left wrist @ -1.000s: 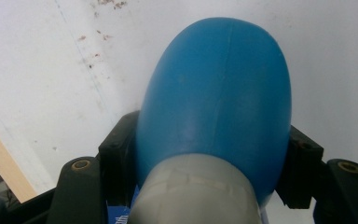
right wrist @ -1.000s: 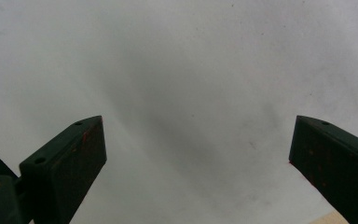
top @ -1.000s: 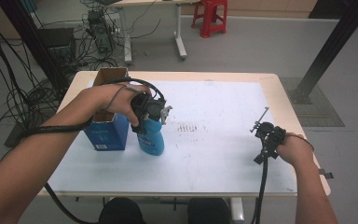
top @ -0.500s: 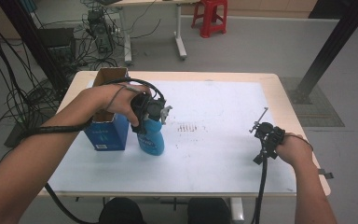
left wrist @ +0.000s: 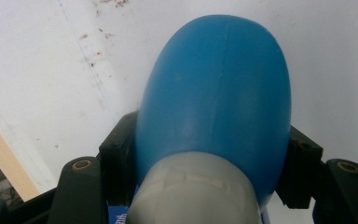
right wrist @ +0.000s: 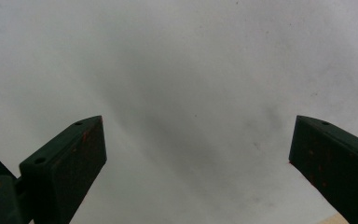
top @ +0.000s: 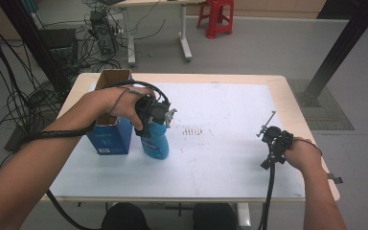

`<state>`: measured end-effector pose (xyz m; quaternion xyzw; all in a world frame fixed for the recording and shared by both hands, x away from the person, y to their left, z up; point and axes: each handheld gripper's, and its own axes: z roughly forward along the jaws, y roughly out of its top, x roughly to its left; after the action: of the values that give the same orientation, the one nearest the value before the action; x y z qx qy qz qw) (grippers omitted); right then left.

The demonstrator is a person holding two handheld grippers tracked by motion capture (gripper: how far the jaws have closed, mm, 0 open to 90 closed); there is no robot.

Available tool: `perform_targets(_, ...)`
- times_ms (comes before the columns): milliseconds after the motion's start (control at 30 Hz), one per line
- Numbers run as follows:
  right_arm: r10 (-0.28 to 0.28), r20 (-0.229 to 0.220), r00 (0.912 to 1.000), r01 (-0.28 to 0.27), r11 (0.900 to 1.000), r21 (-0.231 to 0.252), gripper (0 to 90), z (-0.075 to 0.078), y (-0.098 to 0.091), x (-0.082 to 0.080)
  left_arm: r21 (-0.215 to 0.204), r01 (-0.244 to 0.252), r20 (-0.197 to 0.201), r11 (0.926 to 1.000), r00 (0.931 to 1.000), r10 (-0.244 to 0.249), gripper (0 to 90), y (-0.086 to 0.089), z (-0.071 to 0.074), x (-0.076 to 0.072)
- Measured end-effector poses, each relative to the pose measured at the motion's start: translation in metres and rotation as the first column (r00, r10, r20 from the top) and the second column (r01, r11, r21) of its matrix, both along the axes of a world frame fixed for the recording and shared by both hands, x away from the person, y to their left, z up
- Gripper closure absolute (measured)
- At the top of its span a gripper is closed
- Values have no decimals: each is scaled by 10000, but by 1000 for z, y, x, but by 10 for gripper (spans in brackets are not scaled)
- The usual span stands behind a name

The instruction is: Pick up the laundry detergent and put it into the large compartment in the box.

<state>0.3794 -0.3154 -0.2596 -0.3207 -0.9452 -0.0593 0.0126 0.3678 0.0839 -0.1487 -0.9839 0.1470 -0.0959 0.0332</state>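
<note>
Left tongs (left wrist: 209,154) clamp the upright blue bottle (left wrist: 216,98)

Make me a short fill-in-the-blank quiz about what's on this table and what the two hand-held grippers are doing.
1. The left gripper is shut on a ____ bottle.
2. Beside the bottle stands a blue ____, open at the top.
3. The right gripper's jaws stand ____, with nothing between them.

Missing words: blue; box; open
</note>
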Motion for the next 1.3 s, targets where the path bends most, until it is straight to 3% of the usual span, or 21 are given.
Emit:
perform_targets(133, 33, 22, 10000, -33, 10000, -6, 35, 0, 0, -1, -43, -134, 9, 9999, 9999, 134, 365, 1, 0, 0)
perform_targets(400, 88, 68, 9999, -88, 10000, -2, 35, 1, 1, -2, -184, -926, -188, 9955, 9956, 923, 376, 4, 3, 8)
perform_targets(567, 30, 80, 10000, -30, 10000, 3, 35, 2, -1, -3, -177, -1097, -163, 9938, 9939, 1094, 377, 2, 3, 8)
perform_targets(800, 41, 107, 9999, -41, 10000, 21, 35, 3, -3, -5, -255, -1459, -137, 9890, 9893, 1456, 377, -2, 15, 7)
perform_targets(1100, 162, 187, 9997, -163, 9998, 91, 35, 4, 1, -5, -181, -2090, -34, 9777, 9779, 2090, 378, -9, 32, 3)
perform_targets(1233, 206, 215, 9996, -208, 9997, 93, 35, 5, 4, -4, -209, -2417, -100, 9701, 9703, 2416, 378, -10, 42, 1)
perform_targets(1300, 247, 231, 9994, -250, 9996, 122, 35, 6, 5, -4, -210, -2704, -154, 9625, 9627, 2701, 378, -11, 49, 0)
